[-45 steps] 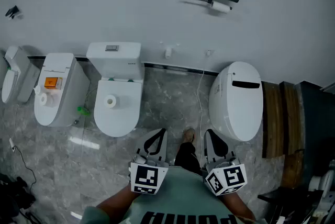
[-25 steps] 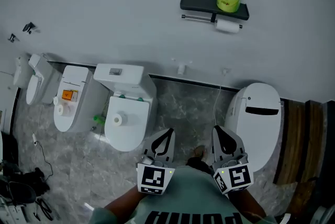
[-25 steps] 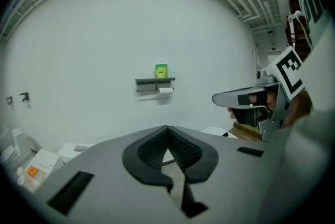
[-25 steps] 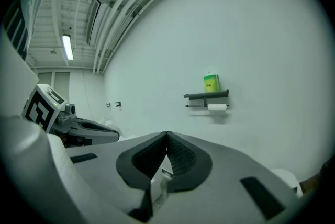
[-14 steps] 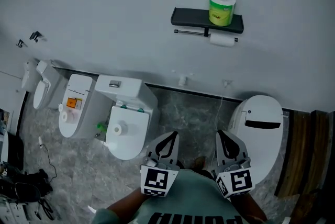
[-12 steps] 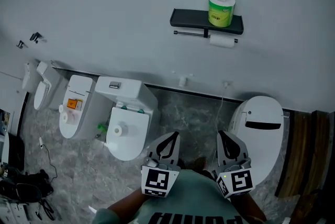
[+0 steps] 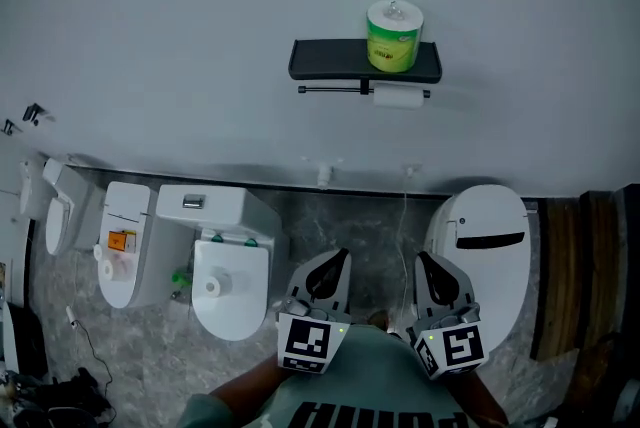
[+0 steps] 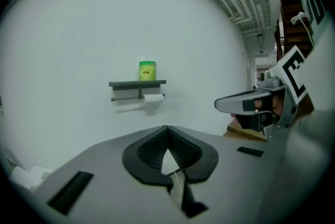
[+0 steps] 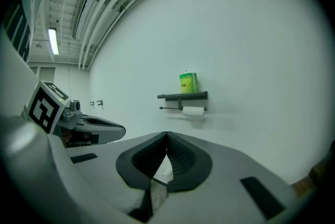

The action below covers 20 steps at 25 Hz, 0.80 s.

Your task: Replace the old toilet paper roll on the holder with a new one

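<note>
A black wall shelf [image 7: 340, 61] carries a new roll in a green wrapper [image 7: 394, 36]. Under it a thin white roll [image 7: 398, 97] hangs on the holder bar. Both grippers are held low, near the person's chest and far from the shelf. My left gripper [image 7: 339, 260] and right gripper [image 7: 424, 263] point at the wall, both shut with nothing in them. In the left gripper view the green roll [image 8: 147, 70] and the white roll [image 8: 153, 98] lie straight ahead, beyond the shut tips [image 8: 167, 129]. The right gripper view shows the shelf [image 9: 183, 96] and its white roll [image 9: 193, 111] ahead too.
A closed-lid white toilet [image 7: 487, 236] stands below and right of the shelf, with a cable [image 7: 405, 216] hanging beside it. More white toilets [image 7: 230, 276] line the wall to the left, one with a roll [image 7: 211, 287] on its lid. Wooden boards [image 7: 590, 256] stand at far right.
The shelf and rolls have slid left and lower in the head view, and the toilets have shifted left. Both grippers stay shut and side by side.
</note>
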Motion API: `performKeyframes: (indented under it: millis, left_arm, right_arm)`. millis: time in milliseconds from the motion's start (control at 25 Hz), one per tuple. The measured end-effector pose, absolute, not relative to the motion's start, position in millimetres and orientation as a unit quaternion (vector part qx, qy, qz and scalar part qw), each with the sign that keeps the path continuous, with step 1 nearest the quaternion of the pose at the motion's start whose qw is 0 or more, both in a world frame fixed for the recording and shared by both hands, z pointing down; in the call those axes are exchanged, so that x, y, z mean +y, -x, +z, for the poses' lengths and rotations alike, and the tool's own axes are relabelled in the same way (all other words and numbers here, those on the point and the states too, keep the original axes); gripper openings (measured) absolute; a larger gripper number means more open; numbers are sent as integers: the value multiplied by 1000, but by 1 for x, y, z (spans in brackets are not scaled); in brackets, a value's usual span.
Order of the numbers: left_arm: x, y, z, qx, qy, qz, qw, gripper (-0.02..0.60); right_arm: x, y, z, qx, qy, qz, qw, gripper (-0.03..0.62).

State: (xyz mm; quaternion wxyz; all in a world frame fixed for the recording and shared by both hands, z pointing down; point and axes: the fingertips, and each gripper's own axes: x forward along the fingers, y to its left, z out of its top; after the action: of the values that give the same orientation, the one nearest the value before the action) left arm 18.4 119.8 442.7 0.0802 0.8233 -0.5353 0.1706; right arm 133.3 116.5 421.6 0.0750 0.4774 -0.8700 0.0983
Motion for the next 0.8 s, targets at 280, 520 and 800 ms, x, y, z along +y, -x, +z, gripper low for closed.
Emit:
performKeyframes:
  millis: [280,520,800]
  left_arm:
    - [54,0,434,-498,-851,149,69,5]
    - [18,28,436,-480,-862,140,78,5]
    - [-11,58,436,-462,-874,125,84,5]
  right_arm:
    - [66,-109,416,-847,-515,99,87,8]
    - [31,-91,414,-825,-547,104,97,8]
    - [3,-69,410,-803,-577,127,82,8]
